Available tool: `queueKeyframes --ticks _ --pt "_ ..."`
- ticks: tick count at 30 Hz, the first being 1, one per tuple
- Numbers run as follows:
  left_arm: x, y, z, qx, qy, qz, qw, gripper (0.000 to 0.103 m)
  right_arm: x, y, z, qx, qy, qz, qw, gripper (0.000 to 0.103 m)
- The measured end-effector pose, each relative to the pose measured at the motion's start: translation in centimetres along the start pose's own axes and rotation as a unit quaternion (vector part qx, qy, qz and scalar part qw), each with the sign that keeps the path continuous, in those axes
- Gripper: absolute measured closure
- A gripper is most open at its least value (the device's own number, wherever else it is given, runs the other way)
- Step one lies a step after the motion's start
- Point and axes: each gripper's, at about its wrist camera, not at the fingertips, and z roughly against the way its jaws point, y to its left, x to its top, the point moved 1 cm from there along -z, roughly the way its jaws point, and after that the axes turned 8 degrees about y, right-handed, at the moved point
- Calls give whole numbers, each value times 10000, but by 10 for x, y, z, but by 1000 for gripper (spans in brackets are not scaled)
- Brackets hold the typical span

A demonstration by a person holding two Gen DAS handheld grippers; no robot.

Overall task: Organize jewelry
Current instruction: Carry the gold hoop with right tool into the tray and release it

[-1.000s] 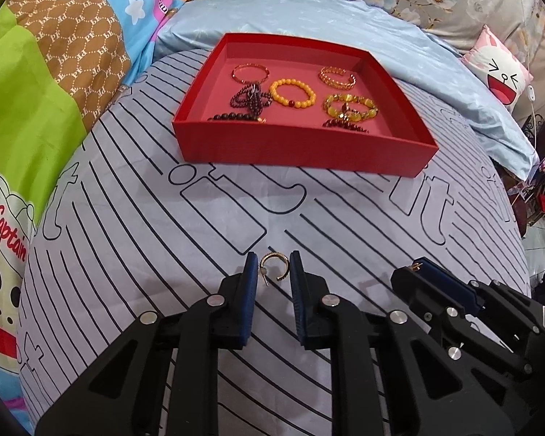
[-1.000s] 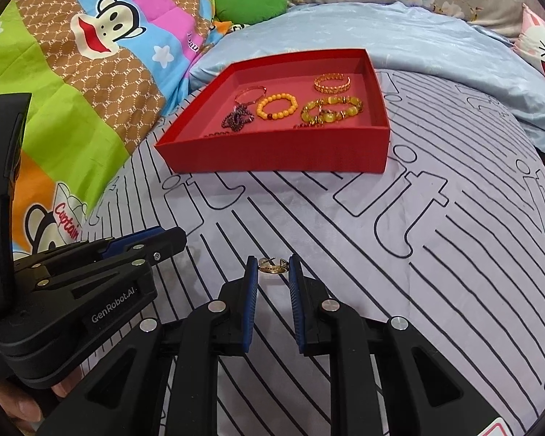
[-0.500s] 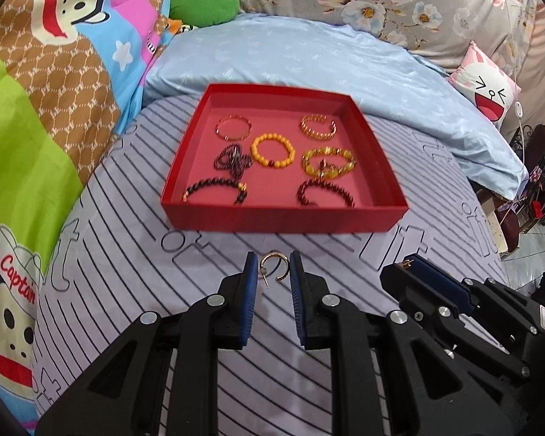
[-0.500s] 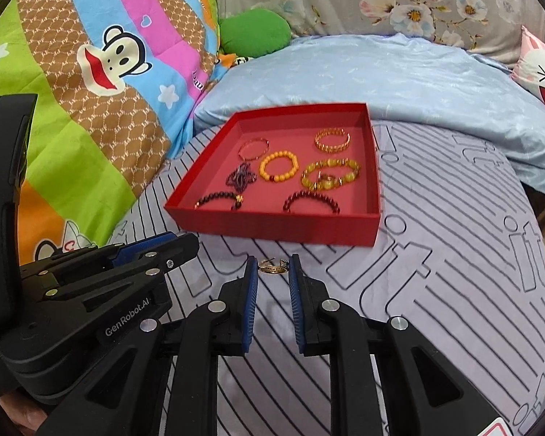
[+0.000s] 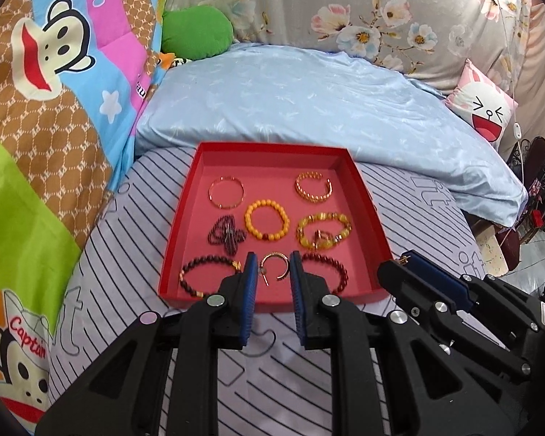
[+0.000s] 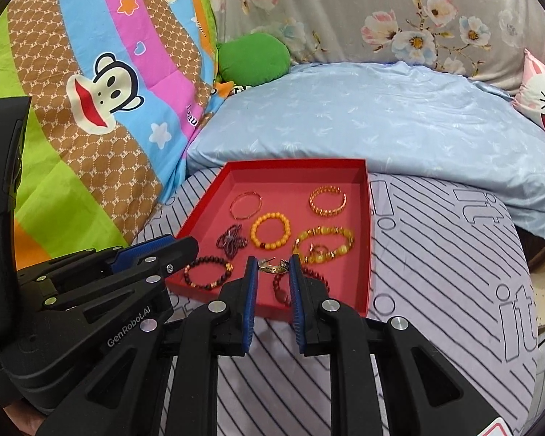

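Your left gripper (image 5: pixel 272 274) is clamped on an open gold hoop (image 5: pixel 273 268), held between its blue pads (image 5: pixel 250 283) above the near edge of the red tray (image 5: pixel 185 214). Below it in the tray, from left to right, lie a dark red bead bracelet (image 5: pixel 203 275), a purple beaded piece (image 5: pixel 227 234), a thin gold bangle (image 5: pixel 226 192), an orange bead bracelet (image 5: pixel 267 220), a yellow stone bracelet (image 5: pixel 323 234) and a gold chain cuff (image 5: pixel 313 186). Your right gripper (image 6: pixel 272 272) grips a small gold ring (image 6: pixel 272 266) between its pads, also over the tray's near row, above another dark red bracelet (image 6: pixel 279 287). The tray rests on a striped lavender sheet (image 6: pixel 436 272).
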Motion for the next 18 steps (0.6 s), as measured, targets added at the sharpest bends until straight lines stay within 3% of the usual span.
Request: queueKeyframes --ticks 18 --pt "64 23 -94 220 275 149 9993 86 60 -23 -99 -140 389 -98 9991 86"
